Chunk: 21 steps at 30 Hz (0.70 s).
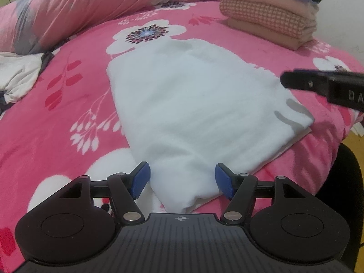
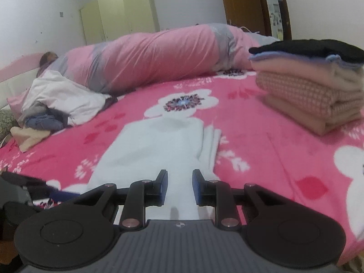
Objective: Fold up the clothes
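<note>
A white garment (image 1: pixel 193 104), folded into a long panel, lies flat on the pink flowered bedspread (image 1: pixel 68 113). My left gripper (image 1: pixel 182 179) stands open at the garment's near end. The cloth's near corner lies between its blue pads (image 1: pixel 141 179), which do not press on it. A black finger of my right gripper (image 1: pixel 302 80) hovers over the garment's right side. In the right wrist view the white garment (image 2: pixel 154 150) stretches away, and my right gripper (image 2: pixel 180 185) is just above its near end. Its jaws stand a narrow gap apart, with cloth showing beneath them.
A stack of folded clothes (image 1: pixel 268 18) sits at the far right of the bed. A long pink rolled duvet (image 2: pixel 159 52) runs along the back. Unfolded clothes (image 2: pixel 56 100) are heaped at the left. The bed's edge (image 1: pixel 341 136) drops off at the right.
</note>
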Motion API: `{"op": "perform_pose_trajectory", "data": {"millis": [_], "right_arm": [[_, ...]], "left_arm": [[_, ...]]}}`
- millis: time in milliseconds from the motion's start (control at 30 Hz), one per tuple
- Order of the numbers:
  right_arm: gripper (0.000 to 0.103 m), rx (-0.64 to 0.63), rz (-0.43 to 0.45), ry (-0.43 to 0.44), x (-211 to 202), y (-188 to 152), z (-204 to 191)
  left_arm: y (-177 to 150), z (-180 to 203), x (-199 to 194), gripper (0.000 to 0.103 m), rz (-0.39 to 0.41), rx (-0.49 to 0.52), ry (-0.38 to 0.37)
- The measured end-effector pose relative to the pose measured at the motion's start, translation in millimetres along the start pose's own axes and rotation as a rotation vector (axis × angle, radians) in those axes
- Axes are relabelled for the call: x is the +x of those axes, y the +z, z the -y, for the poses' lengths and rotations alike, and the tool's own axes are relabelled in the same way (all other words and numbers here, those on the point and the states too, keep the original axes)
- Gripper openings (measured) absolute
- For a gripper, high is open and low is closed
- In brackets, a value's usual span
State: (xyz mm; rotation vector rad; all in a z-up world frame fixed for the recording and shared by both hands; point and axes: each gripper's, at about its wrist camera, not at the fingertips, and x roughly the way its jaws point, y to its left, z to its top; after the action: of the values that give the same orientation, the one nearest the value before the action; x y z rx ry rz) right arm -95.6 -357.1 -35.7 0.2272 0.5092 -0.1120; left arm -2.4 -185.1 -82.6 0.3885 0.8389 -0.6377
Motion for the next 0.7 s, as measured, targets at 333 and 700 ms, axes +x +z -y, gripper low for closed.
{"op": "perform_pose_trajectory", "data": {"millis": [333, 700], "right_arm": [[0.026, -0.035, -0.041, -0.050, 30.8, -15.8, 6.4], [0.032, -0.061, -0.008, -0.054, 42.4, -48.3, 17.7]], "left_arm": [[2.1, 9.0, -0.6, 0.065, -0.019, 0.023, 0.045], [2.5, 16.6, -0.4, 0.069, -0.024, 0.058, 0.091]]}}
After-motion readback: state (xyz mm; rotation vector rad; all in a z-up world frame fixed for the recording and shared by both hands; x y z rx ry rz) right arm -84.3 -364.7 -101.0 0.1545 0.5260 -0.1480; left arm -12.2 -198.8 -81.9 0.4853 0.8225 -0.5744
